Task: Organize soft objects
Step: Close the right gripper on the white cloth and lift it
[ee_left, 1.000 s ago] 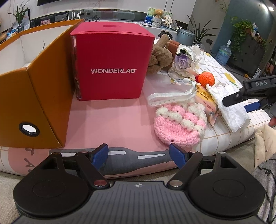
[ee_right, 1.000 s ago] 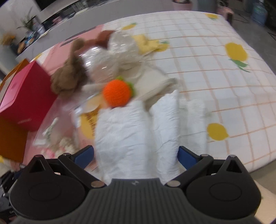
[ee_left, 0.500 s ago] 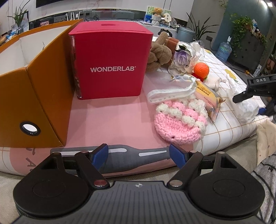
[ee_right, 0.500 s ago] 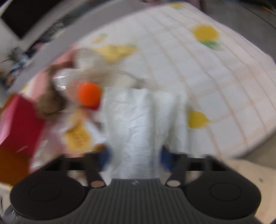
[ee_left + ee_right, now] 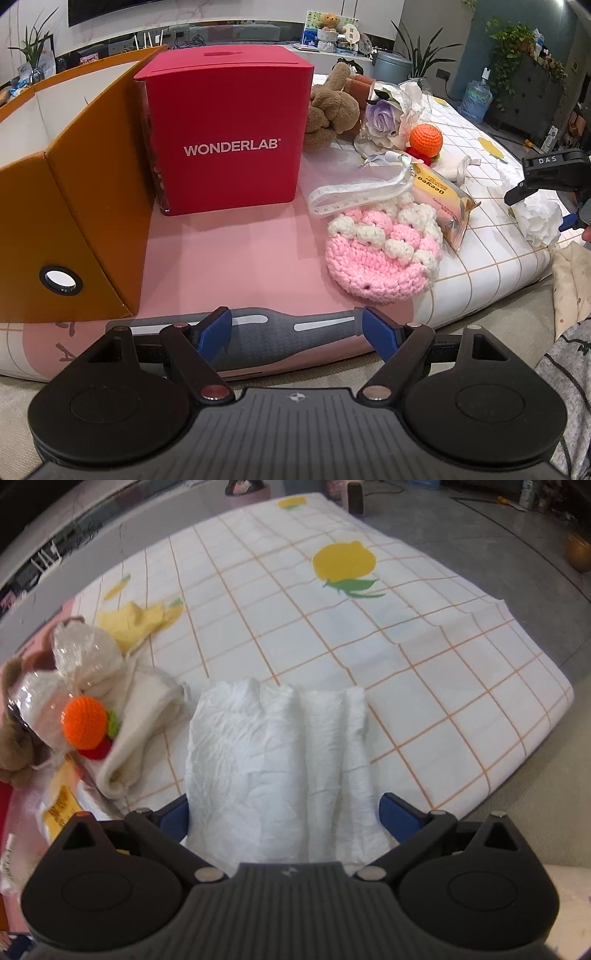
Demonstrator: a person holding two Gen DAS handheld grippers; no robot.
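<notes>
On the checked sheet (image 5: 424,672), near its front edge, lies the white crumpled cloth (image 5: 273,760) (light, limp, best pinched mid-fold), straddled by the right gripper (image 5: 282,808), whose jaws have just reopened wide, gripping nothing.

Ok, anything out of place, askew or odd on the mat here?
Nothing damaged or spilled. The soft things just lie in a loose heap: the pink crochet pouch overlaps a clear zip bag and a yellow packet, and the crumpled white cloth sits at the mat's edge between the open right gripper.
</notes>
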